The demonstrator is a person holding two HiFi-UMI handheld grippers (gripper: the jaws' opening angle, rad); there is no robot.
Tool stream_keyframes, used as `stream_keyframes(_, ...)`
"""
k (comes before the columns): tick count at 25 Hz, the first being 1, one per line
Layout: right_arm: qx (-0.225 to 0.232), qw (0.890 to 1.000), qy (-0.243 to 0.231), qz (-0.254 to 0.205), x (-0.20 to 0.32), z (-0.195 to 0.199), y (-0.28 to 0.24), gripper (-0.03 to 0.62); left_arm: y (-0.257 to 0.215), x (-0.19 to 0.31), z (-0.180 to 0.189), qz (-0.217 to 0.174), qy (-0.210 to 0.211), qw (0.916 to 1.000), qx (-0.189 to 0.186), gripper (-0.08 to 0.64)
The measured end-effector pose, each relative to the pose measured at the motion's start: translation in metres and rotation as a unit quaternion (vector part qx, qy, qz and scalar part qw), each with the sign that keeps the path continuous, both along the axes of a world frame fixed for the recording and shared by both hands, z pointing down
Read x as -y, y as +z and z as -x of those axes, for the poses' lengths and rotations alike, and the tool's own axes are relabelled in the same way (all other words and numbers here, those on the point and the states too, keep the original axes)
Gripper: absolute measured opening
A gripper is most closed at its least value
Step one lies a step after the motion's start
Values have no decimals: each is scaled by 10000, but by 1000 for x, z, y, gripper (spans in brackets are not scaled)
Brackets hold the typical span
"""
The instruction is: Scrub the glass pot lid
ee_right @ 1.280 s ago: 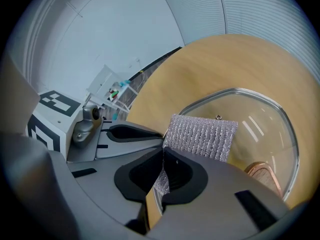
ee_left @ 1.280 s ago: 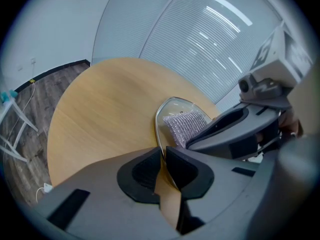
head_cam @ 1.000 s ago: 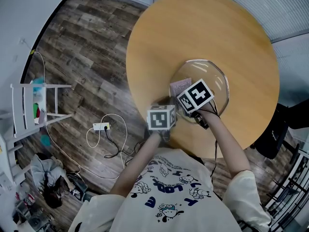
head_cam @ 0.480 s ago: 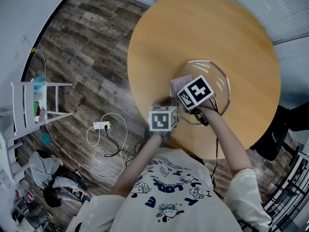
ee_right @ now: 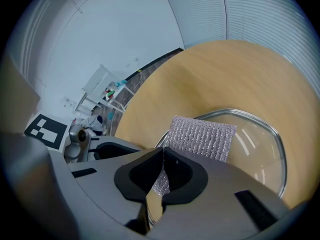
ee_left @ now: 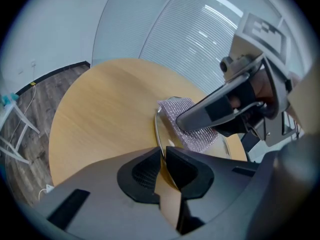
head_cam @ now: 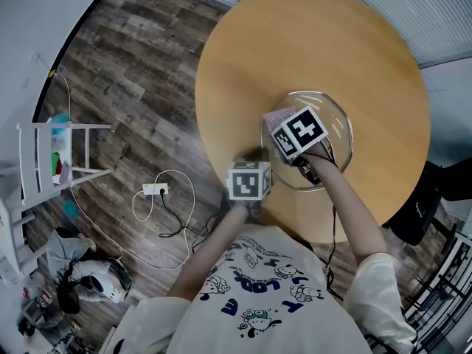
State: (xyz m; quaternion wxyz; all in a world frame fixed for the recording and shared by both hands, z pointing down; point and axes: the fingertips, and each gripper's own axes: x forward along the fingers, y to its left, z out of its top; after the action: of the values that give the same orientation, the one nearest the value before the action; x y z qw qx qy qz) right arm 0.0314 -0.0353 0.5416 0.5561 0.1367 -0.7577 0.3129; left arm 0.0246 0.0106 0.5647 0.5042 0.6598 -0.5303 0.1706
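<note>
The glass pot lid (head_cam: 333, 122) lies on the round wooden table (head_cam: 310, 43), near the edge closest to me. My left gripper (head_cam: 253, 158) is shut on the lid's steel rim (ee_left: 156, 129) at its near-left side; its jaws (ee_left: 163, 156) pinch the rim edge. My right gripper (head_cam: 286, 127) is shut on a silver mesh scrub pad (ee_right: 202, 136), which lies flat on the left part of the lid's glass (ee_right: 252, 141). The pad (head_cam: 278, 116) pokes out beyond the right marker cube. The lid's knob is not visible.
The table's near edge lies just under my forearms. A white power strip with a looped cable (head_cam: 155, 192) lies on the wood floor at left, beside a white rack (head_cam: 55, 157). A dark chair (head_cam: 424, 205) stands at right. Window blinds (ee_left: 200, 39) rise behind the table.
My right gripper has slid the scrub pad a little farther away from me across the lid. The left gripper has stayed clamped on the rim.
</note>
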Motion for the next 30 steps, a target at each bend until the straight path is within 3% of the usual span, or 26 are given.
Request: stream_keyframes(30,-165,9996,234,34,31,11,2,32,-2,1,0,31,57,10000,-28,43)
